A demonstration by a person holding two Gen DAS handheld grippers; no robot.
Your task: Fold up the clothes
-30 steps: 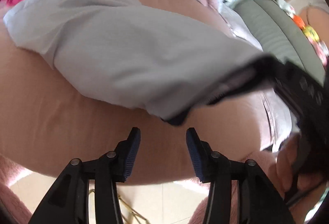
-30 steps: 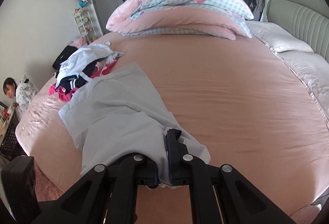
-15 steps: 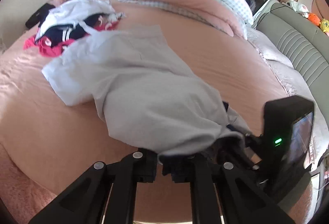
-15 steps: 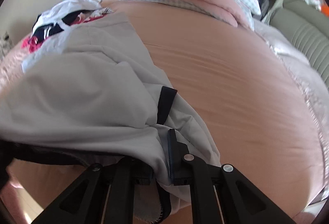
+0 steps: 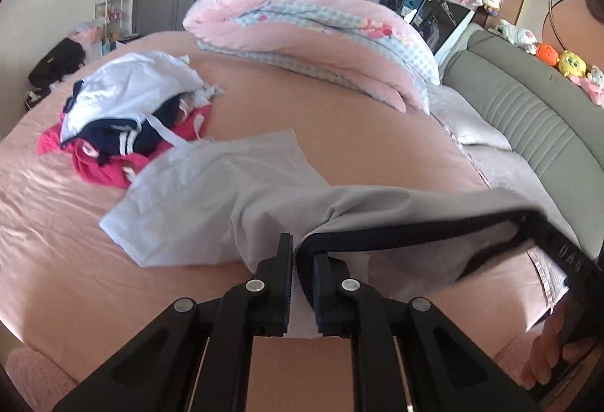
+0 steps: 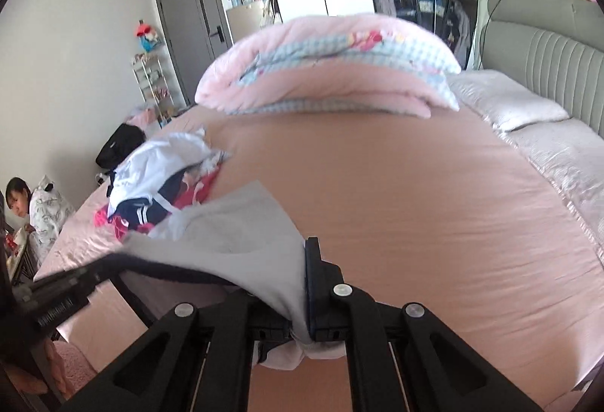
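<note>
**Grey garment lifted by its dark-trimmed edge, one gripper at each end**

The grey garment [image 5: 234, 200] is a thin, pale piece with a dark navy band [image 5: 396, 227] along one edge. That banded edge is raised off the bed [image 5: 358, 132] near its front edge and stretched between the two tools, while the far part of the cloth trails back and lies flat on the pink sheet toward the bed's middle. The left gripper [image 5: 302, 276] has its jaws clamped on one end of the band, with white lining bunched between the pads, though the jaws read as easing slightly apart. The right gripper [image 6: 302, 295] is pinched tight on the other end, cloth spilling out below the jaws.

The fabric looks light, soft and limp: it sags between the two holds and creases readily, so it will likely drape rather than keep a shape. The band appears thicker and is the surest place to grip; the plain cloth might slip from a shallow pinch. Keeping the edge taut should help it settle flat.

Just beyond the garment's far end, toward the bed's left side, sits a pile of clothes [image 5: 128, 121] in white, navy and pink. A folded quilt [image 5: 313, 34] lies at the far edge, pillows [image 6: 509, 102] against the grey headboard [image 5: 528, 117].
</note>
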